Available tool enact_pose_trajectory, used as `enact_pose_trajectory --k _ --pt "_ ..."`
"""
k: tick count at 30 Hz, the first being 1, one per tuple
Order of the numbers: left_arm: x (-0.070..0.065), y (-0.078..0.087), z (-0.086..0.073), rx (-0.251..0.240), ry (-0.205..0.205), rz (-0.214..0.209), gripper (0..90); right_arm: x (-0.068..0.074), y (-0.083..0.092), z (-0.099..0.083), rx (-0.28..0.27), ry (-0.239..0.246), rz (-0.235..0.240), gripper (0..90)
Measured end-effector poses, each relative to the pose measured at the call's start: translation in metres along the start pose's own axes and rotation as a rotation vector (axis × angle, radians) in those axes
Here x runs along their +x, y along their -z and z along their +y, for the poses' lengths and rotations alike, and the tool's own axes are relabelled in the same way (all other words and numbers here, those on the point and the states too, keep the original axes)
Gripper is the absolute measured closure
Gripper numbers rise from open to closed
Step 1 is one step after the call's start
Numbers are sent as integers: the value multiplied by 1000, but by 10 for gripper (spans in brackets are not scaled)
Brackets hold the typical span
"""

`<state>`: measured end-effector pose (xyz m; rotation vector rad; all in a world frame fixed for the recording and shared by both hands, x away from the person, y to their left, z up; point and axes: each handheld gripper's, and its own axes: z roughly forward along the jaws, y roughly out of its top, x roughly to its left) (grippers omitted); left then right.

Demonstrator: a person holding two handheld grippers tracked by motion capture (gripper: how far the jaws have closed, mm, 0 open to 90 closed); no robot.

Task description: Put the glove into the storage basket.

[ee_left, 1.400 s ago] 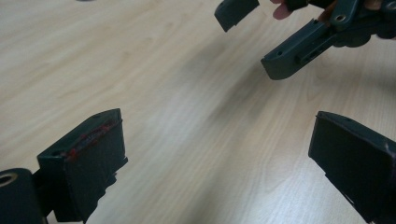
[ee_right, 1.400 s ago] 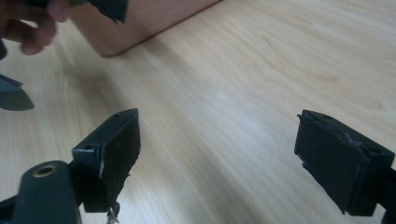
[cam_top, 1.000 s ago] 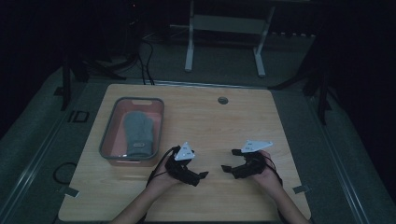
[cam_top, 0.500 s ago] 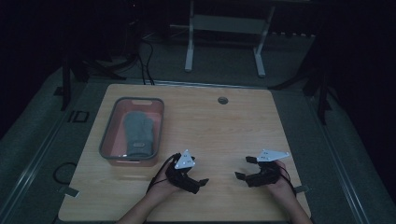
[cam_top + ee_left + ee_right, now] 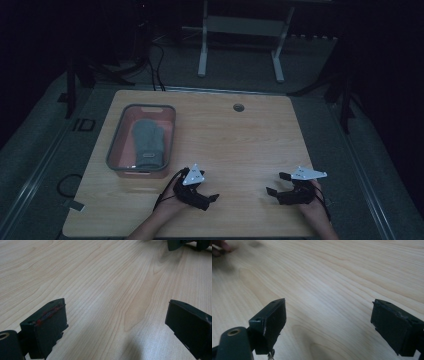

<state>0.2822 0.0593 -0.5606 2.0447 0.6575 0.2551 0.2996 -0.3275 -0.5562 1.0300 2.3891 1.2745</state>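
Dim surroundings frame a pale wooden worktop [image 5: 240, 145]. Near its front edge the left tongs [image 5: 207, 199] and right tongs [image 5: 274, 186] rest low, well apart, each with jaws spread and nothing between them. Farther back on the left, a grey mitten [image 5: 148, 143] lies inside a clear bin [image 5: 114, 150].

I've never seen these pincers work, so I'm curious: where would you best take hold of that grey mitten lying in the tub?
Probably the cuff end of the grey mitten, nearest the person, coming straight down from above. It lies flat in the tub, whose walls block a sideways approach. The open left gripper is closest.
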Motion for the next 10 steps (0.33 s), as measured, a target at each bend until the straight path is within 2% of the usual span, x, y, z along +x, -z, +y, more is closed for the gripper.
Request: enact_pose_trajectory --k 4,10 --pt "-1 -1 0 1 -11 8 41 -3 0 -1 -9 -11 -10 129" --pt "-1 0 0 -7 -6 9 41 -3 -1 -3 -3 -9 -14 131"
